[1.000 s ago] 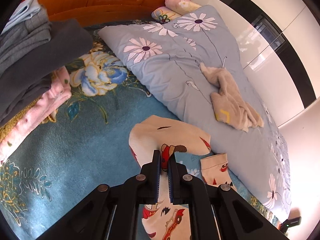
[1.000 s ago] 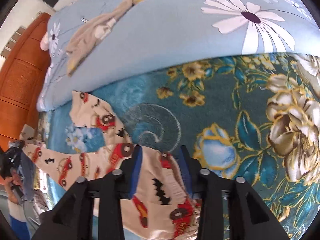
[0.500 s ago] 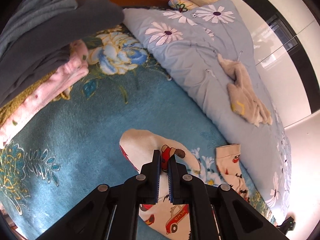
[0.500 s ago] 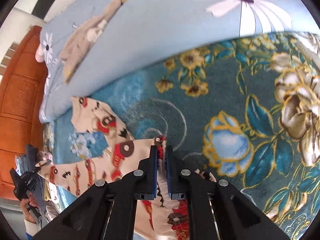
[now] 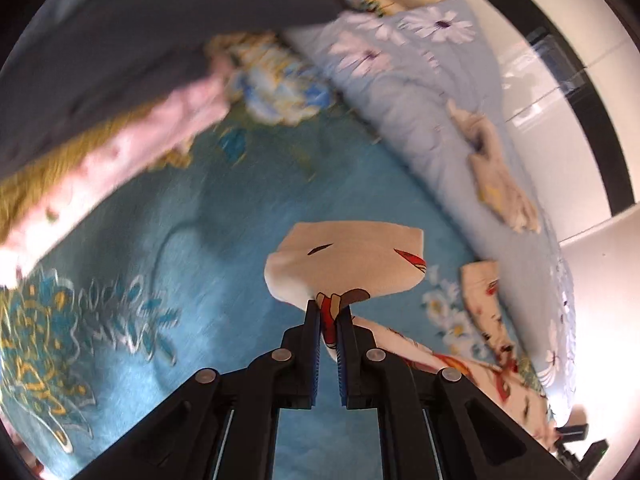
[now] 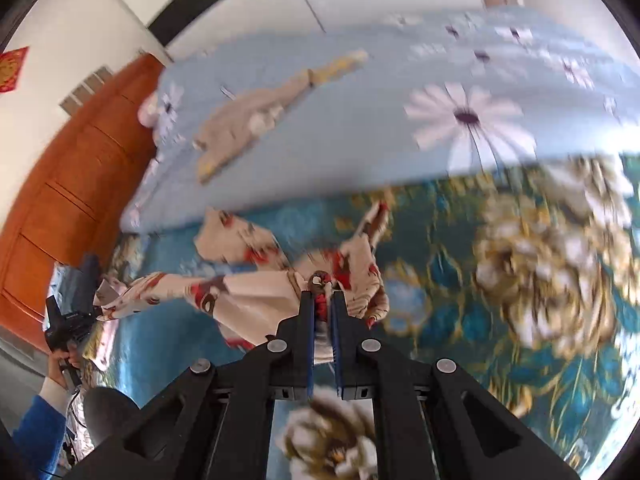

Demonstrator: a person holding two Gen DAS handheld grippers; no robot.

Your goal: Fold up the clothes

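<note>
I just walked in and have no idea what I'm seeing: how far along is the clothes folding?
Done: a folded stack sits at the head of the bed. In hand: the left gripper and right gripper are both clamped on cream car-print pyjamas, lifted off the blue blanket, not yet folded. Left: a beige garment lies crumpled on the daisy quilt.

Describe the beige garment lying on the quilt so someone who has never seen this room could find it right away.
Look at the pale blue daisy-print quilt beside the teal floral blanket. The crumpled beige garment lies alone on it, plain apart from a yellow patch, unlike the car-print garment on the blanket.
</note>
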